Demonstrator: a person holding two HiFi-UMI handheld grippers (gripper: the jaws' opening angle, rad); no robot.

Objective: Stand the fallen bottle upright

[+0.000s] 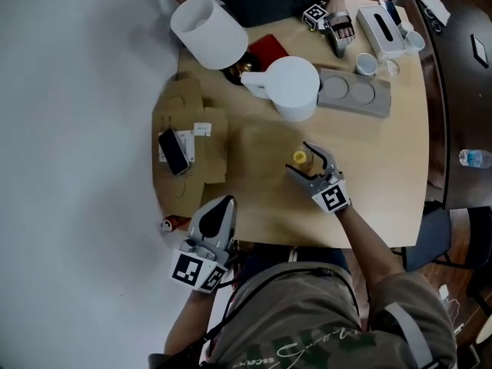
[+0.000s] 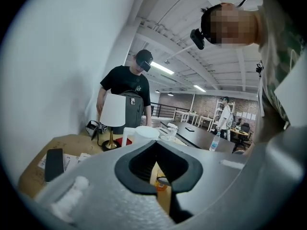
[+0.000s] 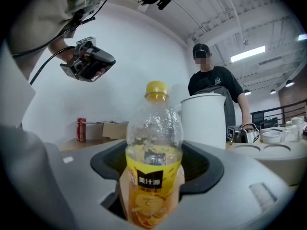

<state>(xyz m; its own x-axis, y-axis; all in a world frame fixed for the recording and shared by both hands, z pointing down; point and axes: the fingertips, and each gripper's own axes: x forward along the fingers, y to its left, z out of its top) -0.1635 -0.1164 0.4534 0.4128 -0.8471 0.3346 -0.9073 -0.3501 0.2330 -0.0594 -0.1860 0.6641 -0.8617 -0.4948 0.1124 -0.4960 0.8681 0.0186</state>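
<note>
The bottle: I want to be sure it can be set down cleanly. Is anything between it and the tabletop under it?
Nothing visible. The bottle is upright between the right gripper's jaws, and the table around it is bare. The white pitcher sits farther back, apart.

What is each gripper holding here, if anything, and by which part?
The right gripper grips the upright bottle by its lower, labelled body, with the cap free above. The left gripper, jaws together, holds nothing.

The wooden table (image 1: 384,167) carries flattened cardboard (image 1: 184,106), a white jug (image 1: 296,83) and a grey tray (image 1: 382,98).
</note>
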